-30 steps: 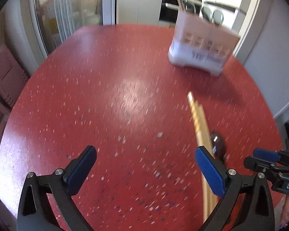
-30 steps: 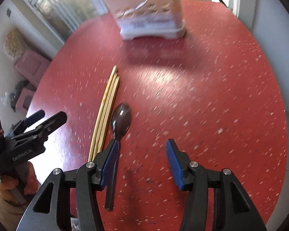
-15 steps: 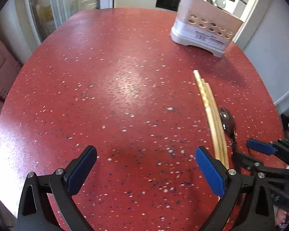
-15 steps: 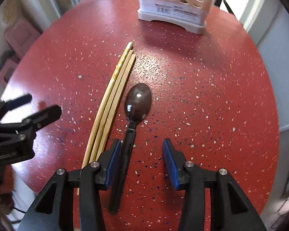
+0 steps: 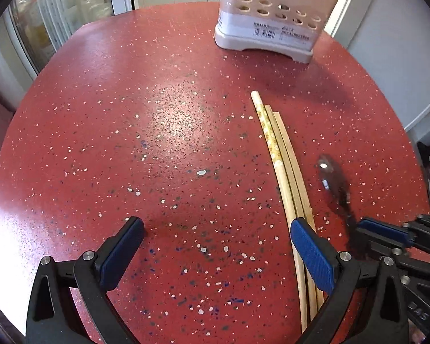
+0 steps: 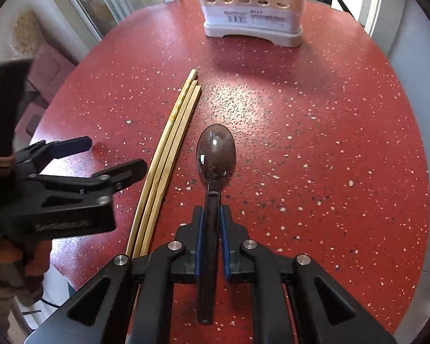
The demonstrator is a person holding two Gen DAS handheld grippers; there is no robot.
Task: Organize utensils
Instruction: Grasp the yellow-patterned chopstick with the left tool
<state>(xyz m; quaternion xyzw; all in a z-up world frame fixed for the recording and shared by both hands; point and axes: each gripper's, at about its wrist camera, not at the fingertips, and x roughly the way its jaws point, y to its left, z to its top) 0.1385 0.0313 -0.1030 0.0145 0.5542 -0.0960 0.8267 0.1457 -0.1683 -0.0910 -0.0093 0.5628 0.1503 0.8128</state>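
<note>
The right gripper [image 6: 212, 238], wide apart a second ago, is closing its fingers on the dark spoon [image 6: 215, 154] lying at six o'clock on the worktop [image 6: 329, 143]; the left gripper [image 5: 215, 252] stays wide and empty, so lifting toward the holder [image 6: 252, 8] at twelve comes next.

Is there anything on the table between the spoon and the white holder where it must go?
Nothing visible: the red table is bare between the spoon and the white holder. The chopsticks lie off to its left side.
</note>
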